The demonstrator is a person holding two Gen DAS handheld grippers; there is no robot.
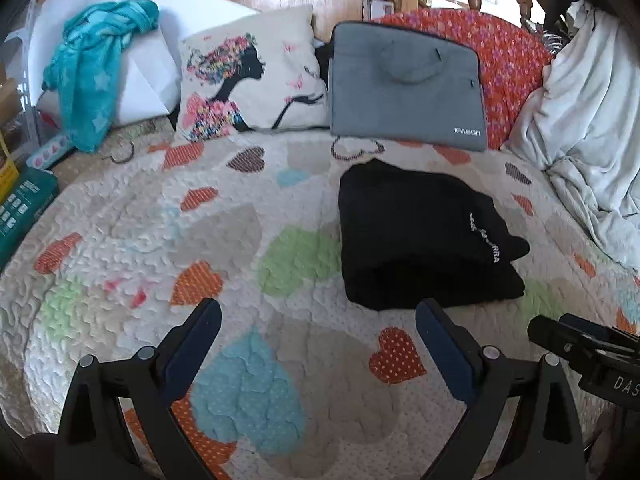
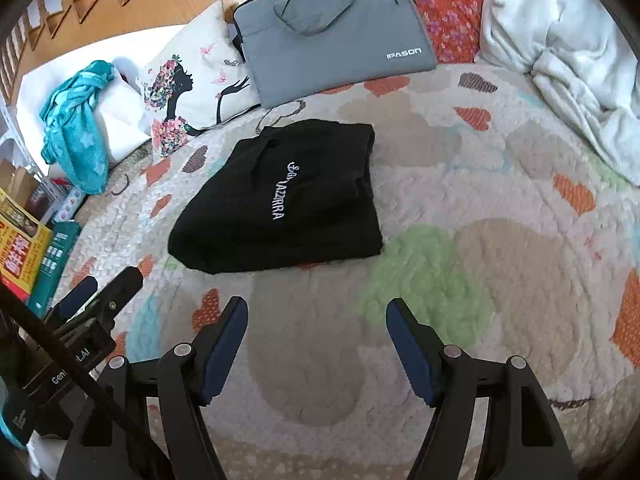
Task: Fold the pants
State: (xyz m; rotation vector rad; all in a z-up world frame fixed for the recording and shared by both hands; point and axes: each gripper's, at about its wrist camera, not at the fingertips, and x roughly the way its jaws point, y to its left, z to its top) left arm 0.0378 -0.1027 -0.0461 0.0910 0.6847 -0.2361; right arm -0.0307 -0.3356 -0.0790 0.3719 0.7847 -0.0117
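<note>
Hovering wide apart and empty, the left gripper [image 1: 318,310] and right gripper [image 2: 316,308] touch nothing. Black pants [image 2: 280,204], folded into a compact soft bundle, lie beyond them on the heart-patterned quilt [image 2: 460,320].

"IPASON" on grey laptop bag [image 2: 336,28]

Two black plastic grippers are seen, each built from angular, strutted arms pinned with round silver rivets. The left gripper [image 1: 318,312] and the right gripper [image 2: 316,312] are both fitted with dark navy, ribbed finger pads [image 2: 224,344]. White lettering, partly cut off, is printed on the black bodies, and a thin black cable [image 2: 60,344] is seen.
</note>
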